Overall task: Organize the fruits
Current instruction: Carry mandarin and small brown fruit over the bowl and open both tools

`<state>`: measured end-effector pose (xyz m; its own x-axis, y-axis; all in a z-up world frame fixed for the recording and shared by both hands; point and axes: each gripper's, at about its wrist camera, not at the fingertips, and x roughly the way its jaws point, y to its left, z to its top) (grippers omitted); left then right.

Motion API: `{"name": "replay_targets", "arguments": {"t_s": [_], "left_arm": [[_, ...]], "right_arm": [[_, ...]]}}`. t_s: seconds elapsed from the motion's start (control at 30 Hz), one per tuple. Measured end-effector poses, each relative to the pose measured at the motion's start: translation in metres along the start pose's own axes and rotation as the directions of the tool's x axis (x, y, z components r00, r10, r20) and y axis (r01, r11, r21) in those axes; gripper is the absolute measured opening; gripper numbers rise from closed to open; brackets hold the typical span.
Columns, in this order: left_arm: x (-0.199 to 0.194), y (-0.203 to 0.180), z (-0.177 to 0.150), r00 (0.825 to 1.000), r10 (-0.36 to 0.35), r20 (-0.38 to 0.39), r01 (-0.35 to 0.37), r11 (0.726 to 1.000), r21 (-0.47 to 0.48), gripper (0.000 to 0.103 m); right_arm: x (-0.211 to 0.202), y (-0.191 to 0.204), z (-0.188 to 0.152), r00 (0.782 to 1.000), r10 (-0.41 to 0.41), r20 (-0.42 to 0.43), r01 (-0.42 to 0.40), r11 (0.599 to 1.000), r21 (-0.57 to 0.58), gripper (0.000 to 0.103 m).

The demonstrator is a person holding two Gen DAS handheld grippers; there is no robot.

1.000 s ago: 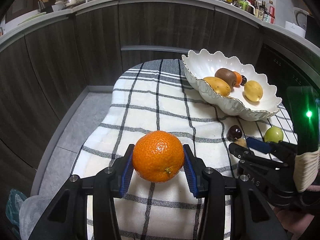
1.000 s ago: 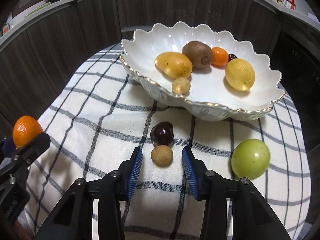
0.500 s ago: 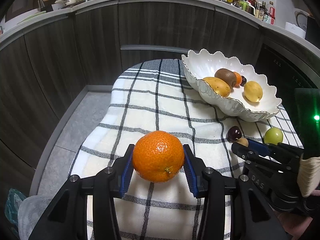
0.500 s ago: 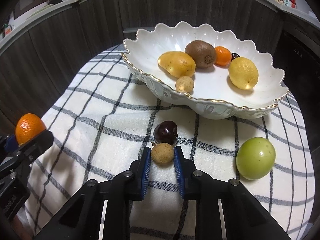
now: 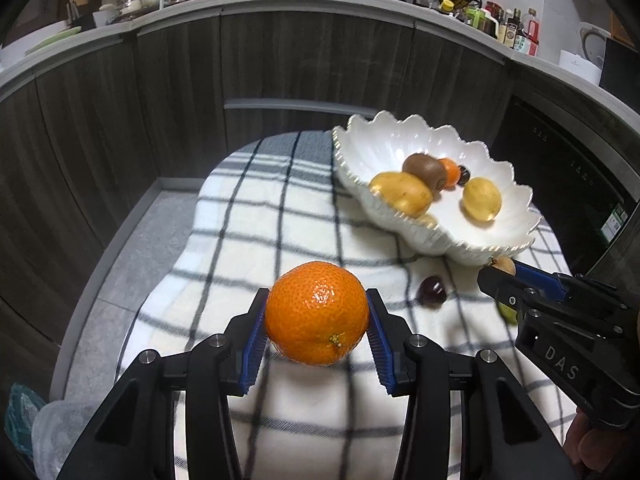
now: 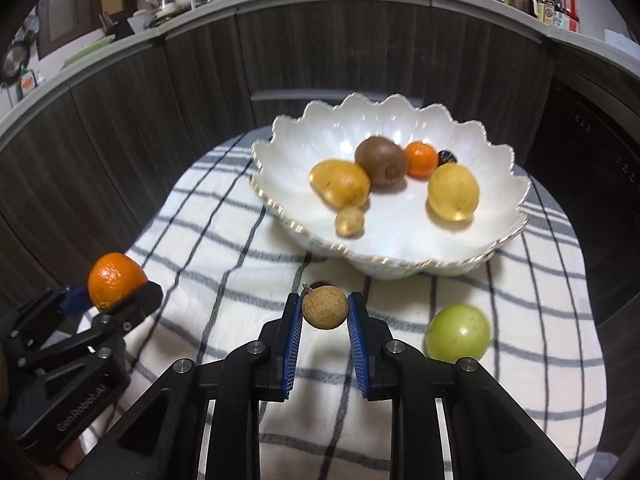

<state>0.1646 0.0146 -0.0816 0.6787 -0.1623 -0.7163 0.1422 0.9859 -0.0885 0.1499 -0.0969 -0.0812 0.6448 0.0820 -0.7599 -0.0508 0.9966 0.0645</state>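
Observation:
My left gripper (image 5: 317,322) is shut on a round orange (image 5: 317,313), held above the checked cloth (image 5: 256,220). My right gripper (image 6: 324,312) is shut on a small tan longan (image 6: 324,307), lifted off the cloth in front of the white scalloped bowl (image 6: 304,140). The same bowl (image 5: 360,140) holds a kiwi (image 6: 380,161), a yellow mango (image 6: 340,183), a lemon (image 6: 453,191), a small orange (image 6: 420,159), a dark fruit and another longan (image 6: 349,221). A green fruit (image 6: 457,333) and a dark cherry (image 5: 432,290) lie on the cloth.
Dark cabinet fronts (image 5: 280,72) curve behind the cloth-covered table, with a worktop of pots and bottles (image 5: 512,32) above. Grey floor (image 5: 136,248) lies to the left of the table. A crumpled bag (image 5: 24,428) sits at lower left.
My right gripper closed on the tan longan and lifted it off the cloth, away from the dark cherry. The left gripper with the orange rose a little and shifted toward the bowl.

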Motion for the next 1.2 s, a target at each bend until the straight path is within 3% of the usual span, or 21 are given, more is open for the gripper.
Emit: {"name": "replay_targets", "arguments": {"t_s": [0.53, 0.77, 1.2], "left_arm": [[0.039, -0.060, 0.088, 0.994, -0.092, 0.056, 0.087, 0.993, 0.081, 0.045], [0.068, -0.068, 0.101, 0.995, -0.096, 0.028, 0.093, 0.991, 0.100, 0.045], [0.101, -0.073, 0.098, 0.992, -0.121, -0.048, 0.125, 0.986, 0.107, 0.046]], "right_arm": [[-0.012, -0.065, 0.061, 0.997, -0.050, 0.062, 0.047, 0.998, 0.048, 0.024], [0.013, -0.081, 0.076, 0.998, -0.051, 0.035, 0.049, 0.997, 0.066, 0.025], [0.044, -0.087, 0.074, 0.999, -0.037, -0.029, 0.039, 0.996, 0.078, 0.025]]}}
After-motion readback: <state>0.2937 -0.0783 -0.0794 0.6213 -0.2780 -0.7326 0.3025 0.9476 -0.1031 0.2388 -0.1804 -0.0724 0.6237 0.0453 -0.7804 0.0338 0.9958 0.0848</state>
